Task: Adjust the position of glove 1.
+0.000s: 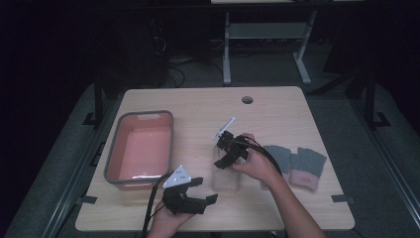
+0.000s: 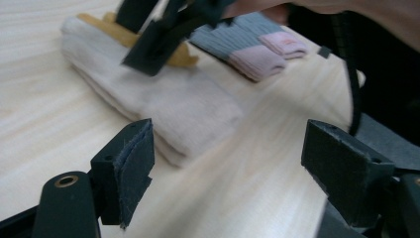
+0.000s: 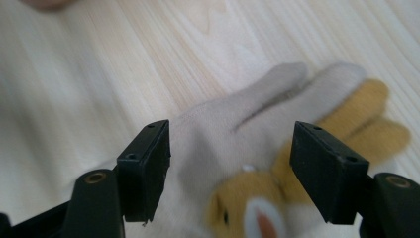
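Note:
A cream glove (image 1: pixel 225 181) lies flat on the wooden table, with mustard-yellow fingers and a small animal face on it (image 3: pixel 257 218). My right gripper (image 1: pixel 222 151) hovers just above the cream glove (image 3: pixel 218 134); in the right gripper view my right gripper (image 3: pixel 231 130) stands open, its jaws wide apart on either side and off the cloth. My left gripper (image 1: pixel 204 191) is near the front edge, open and empty, pointing at the glove (image 2: pixel 163 99). In the left gripper view my left gripper (image 2: pixel 230 136) frames the glove, with the right gripper (image 2: pixel 158 34) over its far end.
A pink bin with a grey rim (image 1: pixel 143 114) stands at the table's left. A pair of grey gloves with pink cuffs (image 1: pixel 297 163) lies to the right of the right hand. A cable hole (image 1: pixel 247 99) sits near the far edge.

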`<state>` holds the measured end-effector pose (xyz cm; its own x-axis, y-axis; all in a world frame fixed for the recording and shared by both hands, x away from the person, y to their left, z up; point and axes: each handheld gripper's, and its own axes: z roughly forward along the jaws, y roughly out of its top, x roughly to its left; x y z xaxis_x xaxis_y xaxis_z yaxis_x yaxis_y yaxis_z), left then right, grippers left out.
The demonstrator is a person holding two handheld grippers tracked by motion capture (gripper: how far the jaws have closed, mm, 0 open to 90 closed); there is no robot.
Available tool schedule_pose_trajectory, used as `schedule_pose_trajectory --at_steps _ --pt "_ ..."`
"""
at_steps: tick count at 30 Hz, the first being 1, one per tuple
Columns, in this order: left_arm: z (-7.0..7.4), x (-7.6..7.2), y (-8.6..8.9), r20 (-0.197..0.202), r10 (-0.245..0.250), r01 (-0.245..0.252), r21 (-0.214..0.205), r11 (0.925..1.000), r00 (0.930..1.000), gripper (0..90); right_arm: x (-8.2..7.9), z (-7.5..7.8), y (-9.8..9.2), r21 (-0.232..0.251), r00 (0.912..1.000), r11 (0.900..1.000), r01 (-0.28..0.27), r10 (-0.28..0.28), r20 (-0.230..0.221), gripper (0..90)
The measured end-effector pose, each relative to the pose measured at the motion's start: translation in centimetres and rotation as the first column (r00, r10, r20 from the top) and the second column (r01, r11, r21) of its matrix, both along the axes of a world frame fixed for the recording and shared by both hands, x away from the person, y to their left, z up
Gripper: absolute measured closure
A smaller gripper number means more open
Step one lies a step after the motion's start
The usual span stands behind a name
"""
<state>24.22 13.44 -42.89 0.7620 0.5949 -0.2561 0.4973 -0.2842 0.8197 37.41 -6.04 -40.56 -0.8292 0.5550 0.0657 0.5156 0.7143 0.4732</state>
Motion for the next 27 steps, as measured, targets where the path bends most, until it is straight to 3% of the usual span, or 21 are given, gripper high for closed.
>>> schedule_pose_trajectory --at_steps 2,11,16,24,27 --pt "0.1 0.3 -0.1 0.004 -0.001 0.001 0.003 1.0000 1.0000 20.2 -0.2 0.4 -0.7 0.026 0.9996 0.9993 0.025 -0.025 -0.011 32.2" --pt "0.5 2.6 -1.5 -0.102 0.028 -0.029 -0.006 0.9996 0.9944 20.0 -1.5 0.4 -4.0 0.105 0.9901 0.9852 0.136 -0.131 -0.050 31.8" --pt "0.2 4.0 -1.9 -0.163 0.048 -0.050 -0.006 0.9987 0.9854 18.9 -2.2 0.1 -5.5 0.156 0.9788 0.9680 0.197 -0.185 -0.088 32.2" --pt "-0.8 5.5 -2.3 -0.212 0.068 -0.066 0.014 0.9977 0.9749 16.6 -3.6 -1.1 -6.6 0.195 0.9624 0.9464 0.257 -0.233 -0.139 32.3" --pt "-1.2 6.0 -2.5 -0.260 0.069 -0.068 0.013 0.9976 0.9632 17.5 -4.1 -1.5 -6.7 0.201 0.9547 0.9374 0.284 -0.257 -0.150 33.8"
